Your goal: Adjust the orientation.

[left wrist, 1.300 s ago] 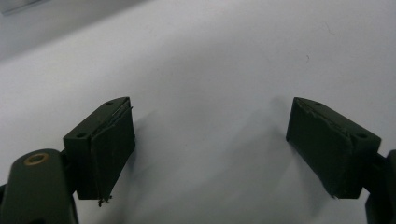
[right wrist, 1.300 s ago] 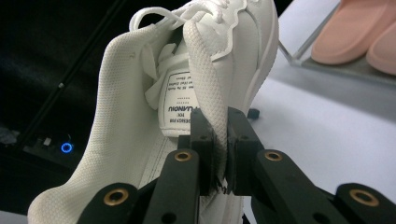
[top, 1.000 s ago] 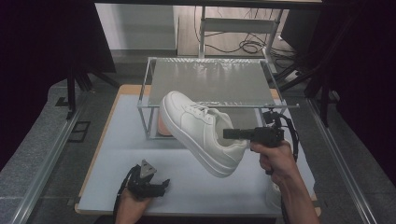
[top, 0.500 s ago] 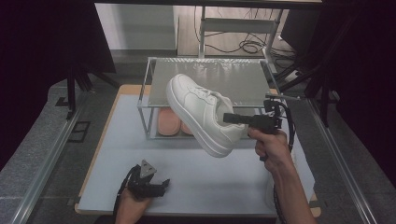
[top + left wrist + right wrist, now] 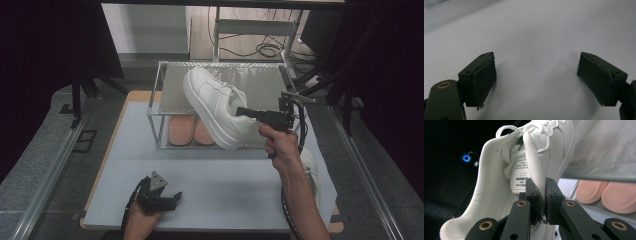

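A white sneaker (image 5: 215, 107) hangs in the air, tilted, with its toe over the top shelf of a small metal rack (image 5: 170, 85). My right gripper (image 5: 242, 112) is shut on the sneaker's collar; in the right gripper view the jaws pinch the padded collar edge (image 5: 536, 182) of the sneaker (image 5: 499, 195). My left gripper (image 5: 175, 197) rests low on the white table mat (image 5: 225, 185) at the front left, open, and in the left gripper view its pads (image 5: 484, 77) stand wide apart with nothing between them.
A pair of pink slippers (image 5: 192, 131) sits on the rack's lower level, seen too in the right gripper view (image 5: 609, 195). A second white shoe (image 5: 311, 167) lies on the mat behind my right forearm. Cables lie on the floor beyond the rack.
My right gripper has lifted the sneaker up and away from me, from in front of the rack to over its top shelf. The left gripper has stayed put.
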`<state>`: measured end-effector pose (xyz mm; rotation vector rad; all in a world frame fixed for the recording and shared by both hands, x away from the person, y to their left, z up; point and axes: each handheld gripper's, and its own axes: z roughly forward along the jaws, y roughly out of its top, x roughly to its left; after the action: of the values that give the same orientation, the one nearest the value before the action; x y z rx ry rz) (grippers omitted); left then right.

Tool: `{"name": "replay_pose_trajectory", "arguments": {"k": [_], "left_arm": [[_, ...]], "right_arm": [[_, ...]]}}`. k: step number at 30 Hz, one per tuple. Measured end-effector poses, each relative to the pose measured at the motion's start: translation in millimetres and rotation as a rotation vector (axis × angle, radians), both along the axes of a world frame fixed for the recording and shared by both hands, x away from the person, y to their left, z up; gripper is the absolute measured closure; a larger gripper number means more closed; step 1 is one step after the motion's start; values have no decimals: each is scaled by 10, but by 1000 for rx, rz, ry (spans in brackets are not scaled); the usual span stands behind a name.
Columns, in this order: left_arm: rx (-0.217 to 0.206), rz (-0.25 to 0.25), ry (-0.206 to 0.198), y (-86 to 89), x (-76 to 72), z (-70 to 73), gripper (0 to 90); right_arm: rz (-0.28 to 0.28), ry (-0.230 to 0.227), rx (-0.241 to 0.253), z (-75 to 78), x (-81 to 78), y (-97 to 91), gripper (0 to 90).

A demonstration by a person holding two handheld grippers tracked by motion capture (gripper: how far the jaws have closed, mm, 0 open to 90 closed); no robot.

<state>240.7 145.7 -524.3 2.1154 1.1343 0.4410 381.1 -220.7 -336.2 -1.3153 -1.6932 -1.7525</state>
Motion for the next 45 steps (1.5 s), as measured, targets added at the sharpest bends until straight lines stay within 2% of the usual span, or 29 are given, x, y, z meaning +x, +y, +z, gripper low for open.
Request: {"name": "replay_pose_trajectory", "arguments": {"k": [8,18,26,38,45], "left_arm": [[-1,0,-1,-1,-2,0,158],[-1,-1,-2,-2,-3,0,159],[-1,-1,-4,-4,-6,-1,162],[-1,-2,-5,-5,-8,-1,165],[0,-2,-6,-5,-8,0,165]], "right_arm": [[-63,3,9,-28,183,37,831],[-157,20,53,-69,396,82,830],[-234,28,58,-83,551,149,828],[-324,41,8,-72,727,212,823],[-362,41,-73,-46,751,307,797]]}}
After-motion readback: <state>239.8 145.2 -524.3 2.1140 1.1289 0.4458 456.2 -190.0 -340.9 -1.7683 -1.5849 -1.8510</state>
